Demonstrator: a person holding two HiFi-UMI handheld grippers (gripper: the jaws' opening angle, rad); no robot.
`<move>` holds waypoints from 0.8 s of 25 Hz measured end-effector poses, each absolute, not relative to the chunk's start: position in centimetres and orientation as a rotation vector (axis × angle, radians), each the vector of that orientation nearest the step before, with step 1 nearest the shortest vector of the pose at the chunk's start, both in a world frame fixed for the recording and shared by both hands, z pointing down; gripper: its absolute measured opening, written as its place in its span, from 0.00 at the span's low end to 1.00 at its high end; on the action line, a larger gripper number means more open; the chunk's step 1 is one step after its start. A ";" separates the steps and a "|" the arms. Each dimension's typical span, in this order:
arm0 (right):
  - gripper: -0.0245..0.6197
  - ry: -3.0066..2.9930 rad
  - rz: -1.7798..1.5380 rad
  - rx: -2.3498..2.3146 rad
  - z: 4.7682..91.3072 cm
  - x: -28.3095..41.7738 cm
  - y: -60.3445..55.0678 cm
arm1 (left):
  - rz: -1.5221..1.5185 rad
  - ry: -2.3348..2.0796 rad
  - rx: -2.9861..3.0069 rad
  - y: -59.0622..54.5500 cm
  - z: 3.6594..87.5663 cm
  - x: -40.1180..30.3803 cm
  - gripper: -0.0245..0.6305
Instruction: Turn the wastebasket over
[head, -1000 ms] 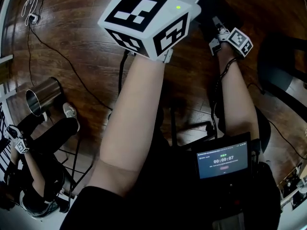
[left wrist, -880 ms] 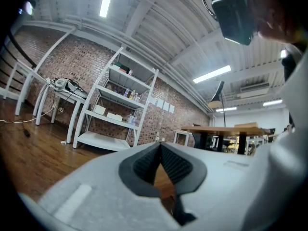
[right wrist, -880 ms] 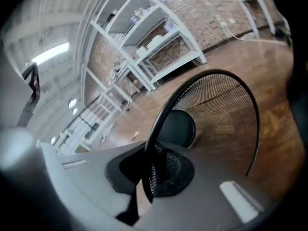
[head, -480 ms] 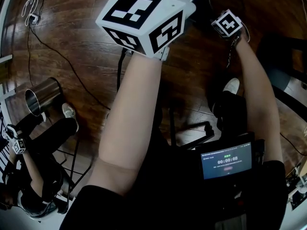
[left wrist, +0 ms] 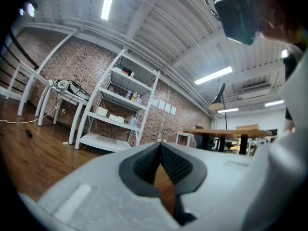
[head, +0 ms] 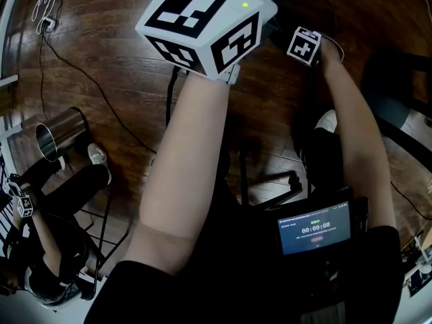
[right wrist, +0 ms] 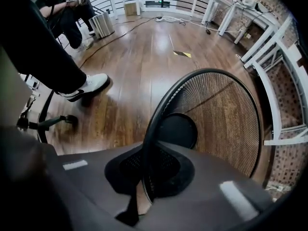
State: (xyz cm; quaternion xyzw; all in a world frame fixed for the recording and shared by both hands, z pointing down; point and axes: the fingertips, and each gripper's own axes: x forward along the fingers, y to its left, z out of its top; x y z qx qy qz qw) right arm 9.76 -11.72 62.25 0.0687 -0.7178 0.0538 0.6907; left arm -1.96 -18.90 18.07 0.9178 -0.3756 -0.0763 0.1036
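The black mesh wastebasket stands upright on the wood floor, its open mouth facing up at me in the right gripper view. My right gripper points straight down and is shut on the basket's near rim, which runs between the pads. In the head view the basket is a dark round shape at the top right, with the right gripper's marker cube over its edge. My left gripper is held level and high, shut with nothing in it; its big marker cube fills the top middle.
A steel bin stands at the left beside a seated person. A cable crosses the floor. My white shoe is left of the basket. White table legs stand right of it.
My right hand has moved left and down onto the basket's rim and its wrist has rolled, so the small cube shows another face. The left gripper has stayed put.
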 end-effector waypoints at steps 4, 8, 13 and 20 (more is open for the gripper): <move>0.06 -1.594 0.119 0.174 62.7 10.5 -11.9 | -0.224 -1.108 2.705 -18.8 18.3 -2.1 0.04; 0.15 -1.597 0.117 0.145 62.2 10.4 -11.7 | -0.196 -1.110 2.711 -18.9 18.9 -2.0 0.04; 0.21 -1.758 0.120 0.172 57.7 9.4 -12.0 | -0.065 -1.096 2.772 -18.5 20.0 -0.4 0.04; 0.05 -2.188 0.265 0.596 43.9 9.1 -14.6 | -0.003 -1.032 2.803 -17.4 20.2 1.4 0.04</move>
